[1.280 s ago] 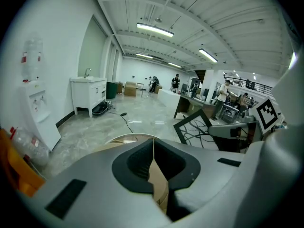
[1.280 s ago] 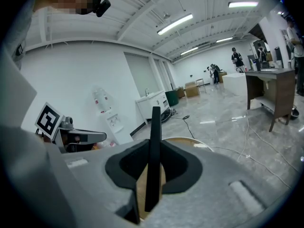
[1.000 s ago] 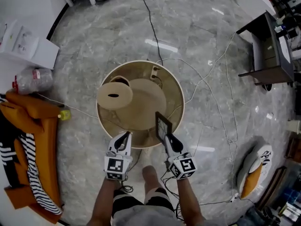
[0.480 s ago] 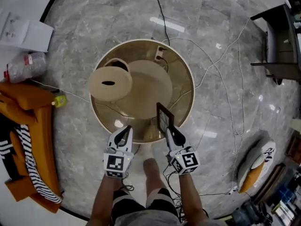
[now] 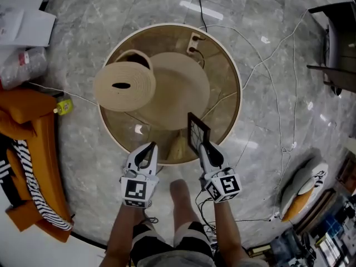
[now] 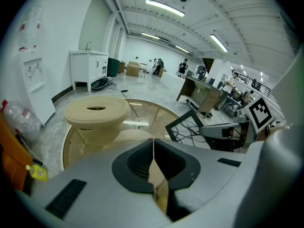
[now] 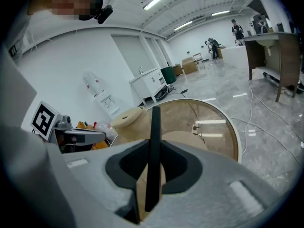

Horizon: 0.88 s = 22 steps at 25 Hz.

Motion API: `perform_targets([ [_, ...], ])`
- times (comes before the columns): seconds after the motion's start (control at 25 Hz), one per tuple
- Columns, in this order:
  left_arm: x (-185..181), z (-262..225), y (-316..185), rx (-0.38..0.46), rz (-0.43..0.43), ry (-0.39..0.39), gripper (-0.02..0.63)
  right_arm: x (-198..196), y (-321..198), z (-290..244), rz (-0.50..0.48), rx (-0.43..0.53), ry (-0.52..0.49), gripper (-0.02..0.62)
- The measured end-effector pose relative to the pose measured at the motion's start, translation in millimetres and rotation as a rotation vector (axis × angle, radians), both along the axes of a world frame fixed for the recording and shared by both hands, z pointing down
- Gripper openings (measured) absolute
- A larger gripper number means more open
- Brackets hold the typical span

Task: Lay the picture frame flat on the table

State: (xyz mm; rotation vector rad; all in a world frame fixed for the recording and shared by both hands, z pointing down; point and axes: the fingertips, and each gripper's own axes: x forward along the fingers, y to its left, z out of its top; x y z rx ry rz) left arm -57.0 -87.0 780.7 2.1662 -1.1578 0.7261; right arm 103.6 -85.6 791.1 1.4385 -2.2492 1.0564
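A thin black picture frame (image 5: 198,134) stands upright on its edge above the near rim of the round glass-topped table (image 5: 231,82). My right gripper (image 5: 204,149) is shut on the frame's lower edge; in the right gripper view the frame (image 7: 153,146) rises edge-on between the jaws. In the left gripper view the same frame (image 6: 186,126) shows its branch-patterned face, off to the right. My left gripper (image 5: 146,152) hangs at the table's near left rim, jaws closed together with nothing between them.
A tall round beige pedestal (image 5: 123,85) with a slot in its top stands on the table's left. A power strip (image 5: 194,40) and cables lie at the far side. An orange chair (image 5: 30,149) stands left, a dark desk (image 5: 339,43) far right.
The view has drawn closer over the table, which now sits higher in the picture. Both grippers and the upright frame keep their places relative to the table's near rim.
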Motion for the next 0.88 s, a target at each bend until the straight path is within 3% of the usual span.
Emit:
perform_targets([
  [0.32,10.3,24.7,-0.2,-0.02,0.007,0.003,0.025,2.1,0.2,27.8,-0.018,-0.026,-0.011,0.067],
  [0.88,25.3,40.1,-3.9,-0.038,0.0,0.001,0.025,21.0,-8.9,42.8,0.033,-0.059,-0.072,0.07],
])
